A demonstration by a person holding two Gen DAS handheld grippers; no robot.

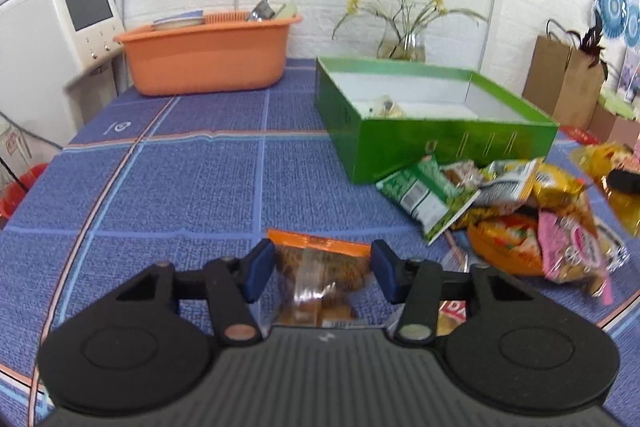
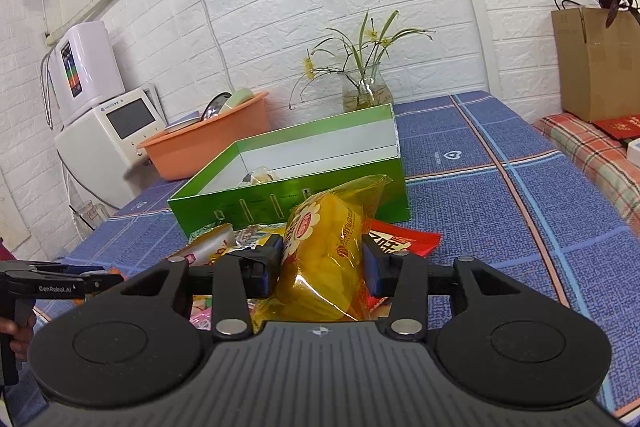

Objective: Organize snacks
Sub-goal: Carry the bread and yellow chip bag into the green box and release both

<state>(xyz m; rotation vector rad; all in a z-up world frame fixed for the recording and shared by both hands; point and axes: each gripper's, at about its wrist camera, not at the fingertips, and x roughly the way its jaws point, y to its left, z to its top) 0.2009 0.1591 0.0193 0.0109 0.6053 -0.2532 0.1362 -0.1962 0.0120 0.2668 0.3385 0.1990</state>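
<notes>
An open green box [image 1: 440,143] stands on the blue tablecloth with one small wrapped snack [image 1: 385,105] inside; it also shows in the right wrist view [image 2: 296,203]. A pile of snack packets [image 1: 500,211] lies in front of it. My left gripper [image 1: 322,269] is around an orange-topped packet of brown snacks [image 1: 320,267] lying on the cloth; its pads stand at the packet's sides. My right gripper [image 2: 322,263] is shut on a yellow snack bag [image 2: 324,251] and holds it above the pile, short of the box. The left gripper [image 2: 60,283] shows at the left edge there.
An orange basin [image 1: 208,57] with dishes stands at the back left, beside a white appliance [image 1: 60,39]. A glass vase with a plant [image 1: 404,43] stands behind the box. Brown paper bags [image 1: 564,83] are at the right. A red packet [image 2: 404,241] lies under the right gripper.
</notes>
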